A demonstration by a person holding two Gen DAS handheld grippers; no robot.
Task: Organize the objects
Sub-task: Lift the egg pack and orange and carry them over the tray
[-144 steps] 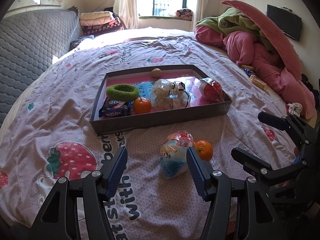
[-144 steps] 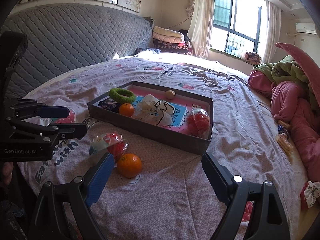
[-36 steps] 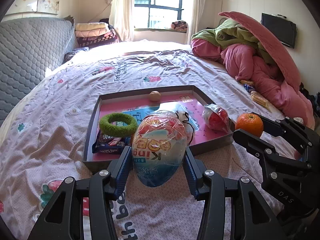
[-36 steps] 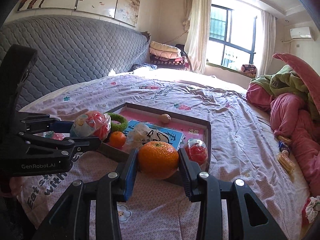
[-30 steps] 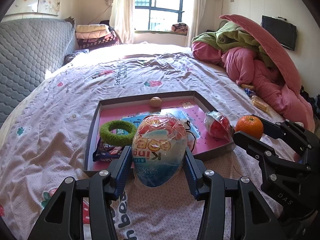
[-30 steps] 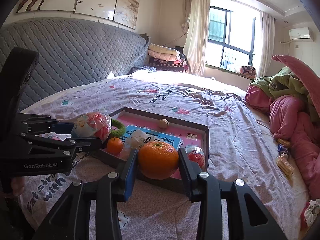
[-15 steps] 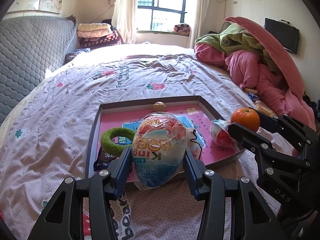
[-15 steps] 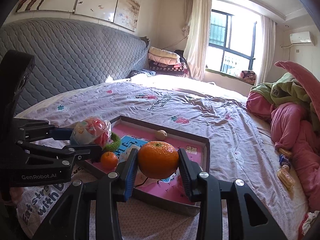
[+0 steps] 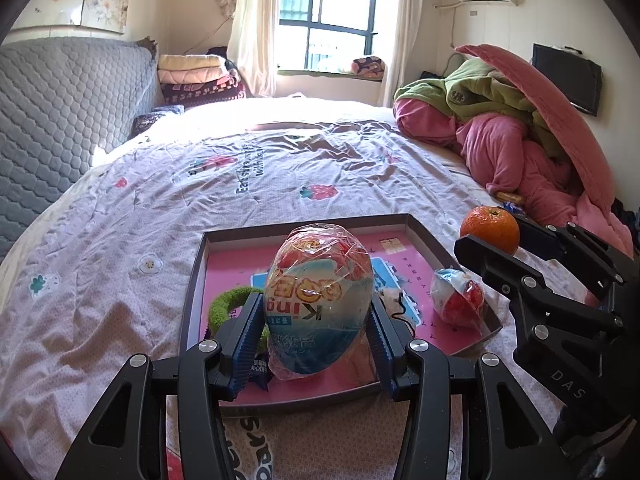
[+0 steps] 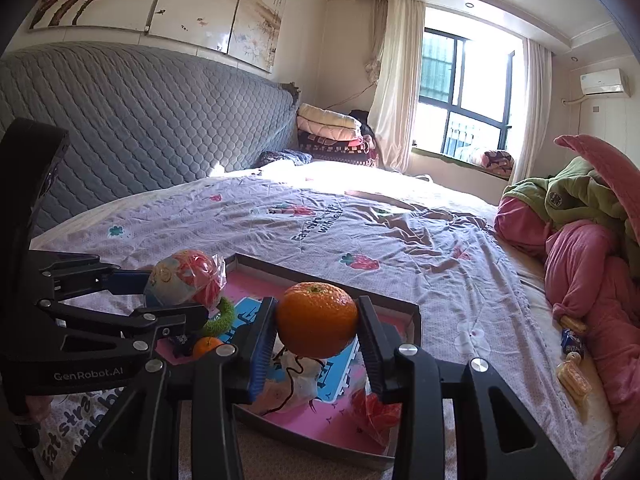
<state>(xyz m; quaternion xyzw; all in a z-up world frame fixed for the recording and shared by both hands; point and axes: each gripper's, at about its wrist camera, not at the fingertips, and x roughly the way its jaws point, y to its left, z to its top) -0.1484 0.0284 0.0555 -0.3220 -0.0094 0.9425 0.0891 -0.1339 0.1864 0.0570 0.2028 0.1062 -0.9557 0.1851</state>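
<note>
Left wrist view: the left gripper [image 9: 318,336] clamps a wrapped egg-shaped toy [image 9: 319,304] between its blue pads, held above the near half of the shallow tray [image 9: 195,280], whose left wall has bare bedspread [image 9: 120,248] beside it. Further right, a smaller wrapped toy [image 9: 460,300] lies against the tray's right wall. Right wrist view: the right gripper [image 10: 316,340], jaws narrowed, pinches an orange [image 10: 316,318] over the tray's middle, above a crumpled bag [image 10: 296,380], with open bedspread beyond the far rim.

Right gripper [image 10: 316,334] clamps orange [image 10: 316,319] above tray [image 10: 414,322].
</note>
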